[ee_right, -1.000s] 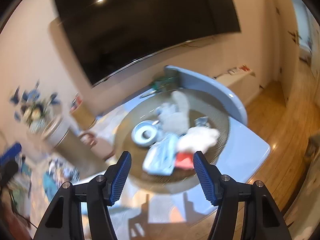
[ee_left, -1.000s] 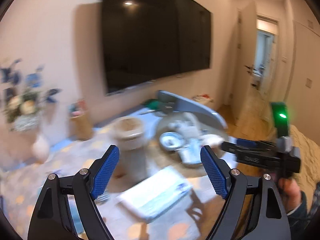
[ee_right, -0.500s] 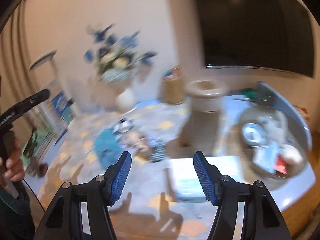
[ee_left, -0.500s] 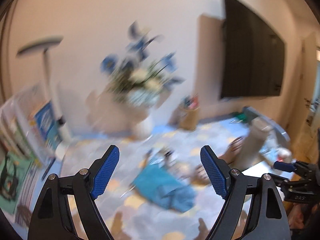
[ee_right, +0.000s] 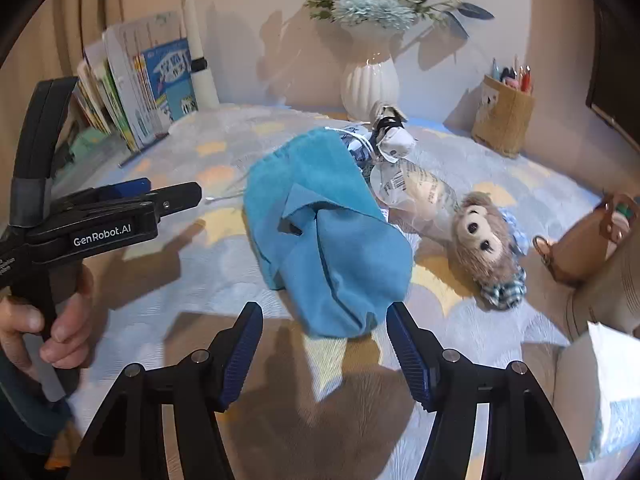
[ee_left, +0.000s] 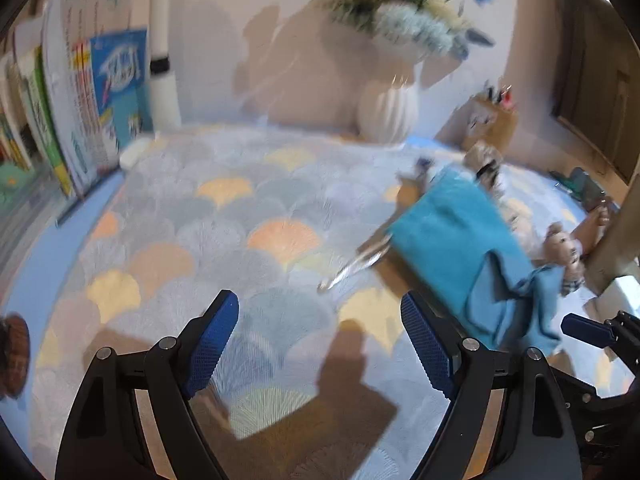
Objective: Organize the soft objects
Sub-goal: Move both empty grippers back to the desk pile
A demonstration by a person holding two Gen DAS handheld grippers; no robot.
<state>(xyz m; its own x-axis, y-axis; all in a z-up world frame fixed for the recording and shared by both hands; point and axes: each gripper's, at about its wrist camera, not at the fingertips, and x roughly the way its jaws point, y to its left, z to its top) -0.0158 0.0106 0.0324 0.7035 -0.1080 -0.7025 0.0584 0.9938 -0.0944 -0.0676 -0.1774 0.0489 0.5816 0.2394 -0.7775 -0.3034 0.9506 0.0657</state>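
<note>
Views swung onto blue pouch (ee_right: 320, 236), left blurred

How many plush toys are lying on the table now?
1. The plush bear lies on the patterned cloth, just right of the blue fabric pouch. The pouch could hide another.

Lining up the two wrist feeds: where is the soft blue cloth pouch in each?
Left wrist: blue cloth pouch at right, beyond the right fingertip.
Right wrist: pouch centre, just ahead of the open jaws.
Shared landmark: white ribbed vase behind it.
</note>
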